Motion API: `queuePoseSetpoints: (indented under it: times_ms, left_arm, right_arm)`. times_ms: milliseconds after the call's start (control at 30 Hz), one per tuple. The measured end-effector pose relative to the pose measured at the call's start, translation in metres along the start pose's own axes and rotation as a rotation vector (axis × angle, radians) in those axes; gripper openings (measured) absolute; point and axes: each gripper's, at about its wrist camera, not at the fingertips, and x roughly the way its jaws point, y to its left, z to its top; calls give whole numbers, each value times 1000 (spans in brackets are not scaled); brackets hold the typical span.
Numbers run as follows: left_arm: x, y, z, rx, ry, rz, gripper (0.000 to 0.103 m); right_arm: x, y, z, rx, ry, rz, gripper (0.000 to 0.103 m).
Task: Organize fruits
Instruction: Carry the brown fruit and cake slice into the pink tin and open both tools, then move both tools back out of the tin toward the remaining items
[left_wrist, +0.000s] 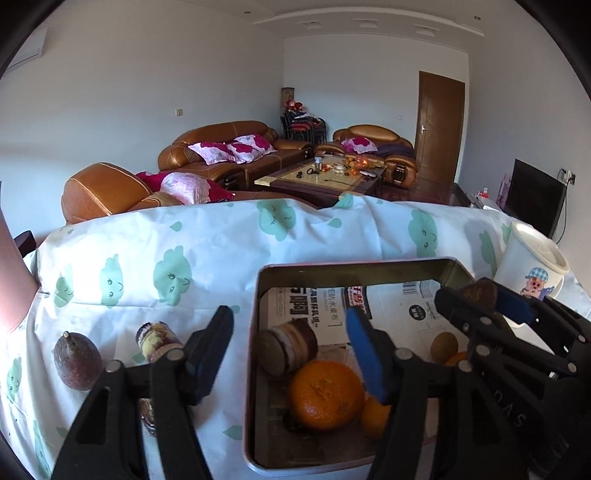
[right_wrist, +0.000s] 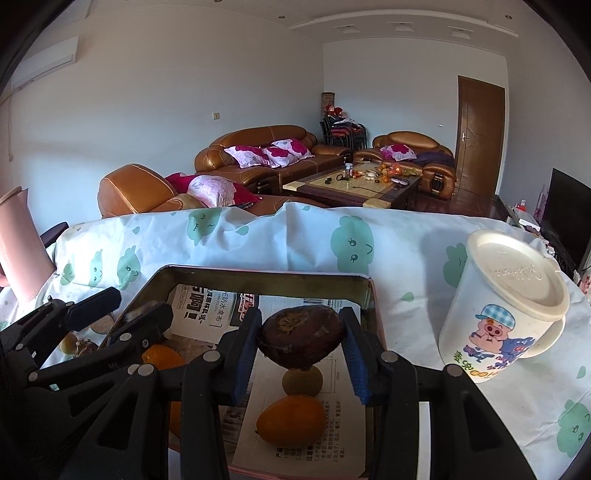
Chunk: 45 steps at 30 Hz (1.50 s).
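A metal tray (left_wrist: 258, 295) lined with newspaper sits on the cloud-print tablecloth. In it lie a big orange (left_wrist: 325, 395), a small orange fruit (right_wrist: 291, 419), a brown kiwi-like fruit (right_wrist: 302, 380) and a small jar (left_wrist: 286, 349). My right gripper (right_wrist: 301, 341) is shut on a dark purple-brown fruit (right_wrist: 301, 338) and holds it above the tray; it also shows in the left wrist view (left_wrist: 480, 295). My left gripper (left_wrist: 291, 347) is open and empty over the tray's left rim. A dark avocado-like fruit (left_wrist: 77, 360) and another jar (left_wrist: 159, 339) lie on the cloth left of the tray.
A white lidded cartoon mug (right_wrist: 506, 310) stands right of the tray. A pink container (right_wrist: 18, 243) stands at the table's far left. Beyond the table's far edge are brown sofas and a coffee table (right_wrist: 351, 184).
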Motion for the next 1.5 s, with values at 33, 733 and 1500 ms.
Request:
queuePoseSetpoints:
  times_ms: [33, 733, 1500]
  left_arm:
    - [-4, 3, -1, -12, -17, 14, 81]
    - [-48, 47, -15, -45, -165, 179, 103]
    - [-62, 76, -28, -46, -140, 159, 103]
  right_arm:
    - [0, -1, 0, 6, 1, 0, 47]
    - [-29, 26, -4, -107, -127, -9, 75]
    - [-44, 43, -17, -55, -141, -148, 78]
